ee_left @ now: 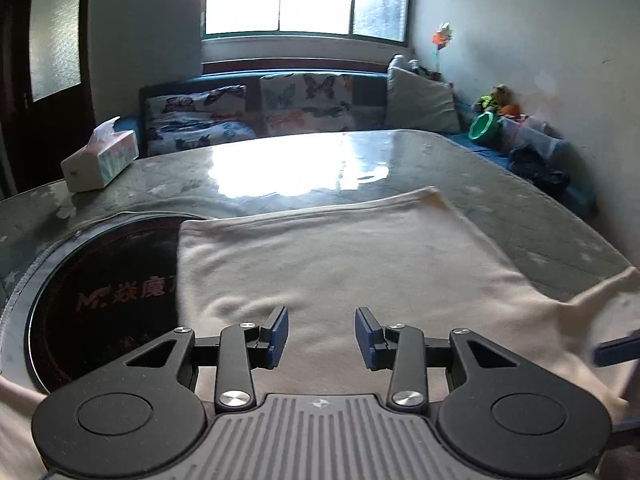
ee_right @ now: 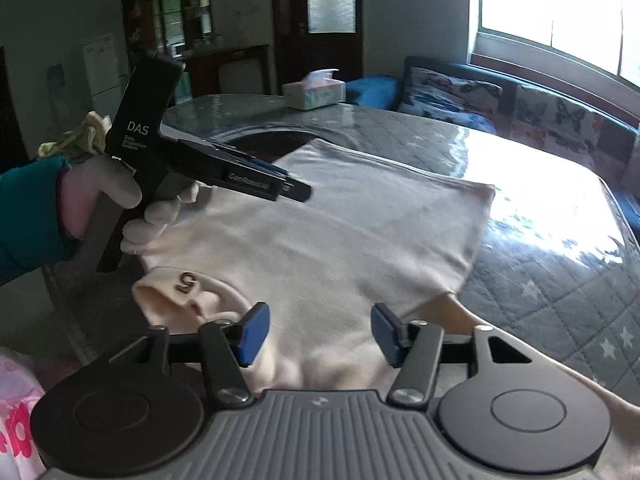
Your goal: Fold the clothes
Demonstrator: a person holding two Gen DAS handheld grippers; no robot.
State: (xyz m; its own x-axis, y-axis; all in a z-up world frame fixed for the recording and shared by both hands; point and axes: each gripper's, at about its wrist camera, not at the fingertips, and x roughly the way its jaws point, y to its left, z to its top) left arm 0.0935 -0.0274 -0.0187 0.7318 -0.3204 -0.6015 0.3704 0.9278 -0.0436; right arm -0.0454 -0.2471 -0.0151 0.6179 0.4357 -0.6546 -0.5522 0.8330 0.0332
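We hover both grippers over a cream shirt (ee_left: 340, 264) spread flat on the table (ee_left: 500, 168).
Left gripper (ee_left: 321, 338) and right gripper (ee_right: 319, 334) jaws spread, nothing between them. The shirt's near edge is cut off behind the gripper bodies. Only the right view shows the gloved hand (ee_right: 120, 196) and collar (ee_right: 188, 292); only the left shows the black disc (ee_left: 104, 292), part covered by shirt.

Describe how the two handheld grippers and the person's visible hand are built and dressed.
Both grippers, left gripper and right gripper, have black linkage arms, round black hubs, a ribbed grey body and blue pads. The left unit's black housing reads "DAS". The left hand wears a white glove with a teal sleeve.
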